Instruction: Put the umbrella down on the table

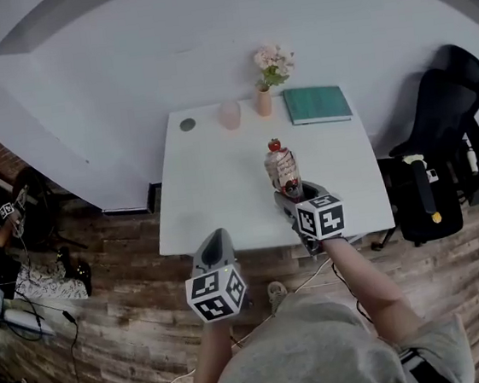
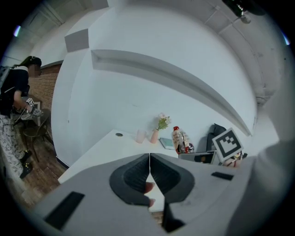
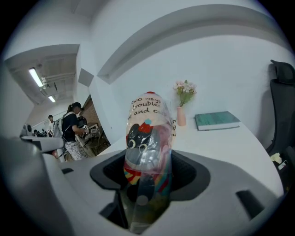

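right gripper (image 1: 293, 194) pinching folded umbrella (image 1: 282, 166) by its lower end, red tip up, over right front part of white table (image 1: 213, 189), left gripper (image 2: 149, 170) pressed together on nothing, by table's front edge, vase (image 1: 263, 99), cup (image 1: 229, 114), book (image 1: 317, 104) at back edge

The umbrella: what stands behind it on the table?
Behind the umbrella stand a vase of flowers and a green book, at the table's far edge. In the right gripper view the umbrella hides whatever lies straight behind it.
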A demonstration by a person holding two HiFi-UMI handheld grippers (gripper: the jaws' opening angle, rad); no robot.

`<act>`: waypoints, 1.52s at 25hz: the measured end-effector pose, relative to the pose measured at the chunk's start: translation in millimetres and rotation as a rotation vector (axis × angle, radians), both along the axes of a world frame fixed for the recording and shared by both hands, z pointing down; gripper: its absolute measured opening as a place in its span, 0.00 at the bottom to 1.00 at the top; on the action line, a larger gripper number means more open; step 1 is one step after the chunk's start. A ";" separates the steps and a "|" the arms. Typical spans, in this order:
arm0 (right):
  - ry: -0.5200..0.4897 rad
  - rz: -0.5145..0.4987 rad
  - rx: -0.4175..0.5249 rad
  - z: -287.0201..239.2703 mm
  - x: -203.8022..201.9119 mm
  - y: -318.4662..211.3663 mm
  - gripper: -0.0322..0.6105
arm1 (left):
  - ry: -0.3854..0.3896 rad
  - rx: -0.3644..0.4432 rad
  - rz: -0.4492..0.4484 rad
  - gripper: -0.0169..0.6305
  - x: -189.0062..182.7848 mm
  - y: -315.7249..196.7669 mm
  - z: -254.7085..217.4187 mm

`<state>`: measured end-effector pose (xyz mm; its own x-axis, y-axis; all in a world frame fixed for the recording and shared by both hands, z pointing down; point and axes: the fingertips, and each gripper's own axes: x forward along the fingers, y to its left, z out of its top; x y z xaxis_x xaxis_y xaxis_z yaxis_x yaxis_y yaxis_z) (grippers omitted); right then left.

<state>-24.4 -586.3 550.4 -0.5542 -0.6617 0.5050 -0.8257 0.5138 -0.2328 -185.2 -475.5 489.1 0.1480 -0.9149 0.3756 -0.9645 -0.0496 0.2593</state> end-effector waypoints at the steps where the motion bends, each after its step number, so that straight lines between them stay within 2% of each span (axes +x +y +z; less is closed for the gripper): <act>1: 0.008 -0.001 -0.013 5.3 -0.3 -7.0 0.47 | -0.001 -0.002 0.001 0.04 0.2 -4.7 0.8; 9: 0.071 -0.009 -0.131 53.0 -0.7 -55.7 0.47 | 0.002 -0.029 -0.002 0.04 1.2 -36.9 13.3; 17: 0.136 0.001 -0.258 98.3 -1.8 -81.8 0.47 | 0.007 -0.060 -0.002 0.04 2.8 -56.6 26.0; 27: 0.252 -0.009 -0.342 135.7 0.1 -97.5 0.47 | 0.011 -0.069 -0.023 0.04 -3.3 -57.2 30.7; 32: 0.246 0.011 -0.396 147.8 0.4 -102.4 0.47 | 0.011 -0.075 -0.041 0.04 -10.3 -56.3 32.1; 38: 0.227 0.003 -0.404 149.2 0.3 -102.6 0.47 | 0.006 -0.076 -0.047 0.04 -11.3 -54.0 32.5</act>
<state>-24.1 -688.9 699.6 -0.3978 -0.3881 0.8313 -0.8803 0.4167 -0.2268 -196.5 -529.5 521.6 0.1082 -0.8897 0.4436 -0.9636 0.0158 0.2668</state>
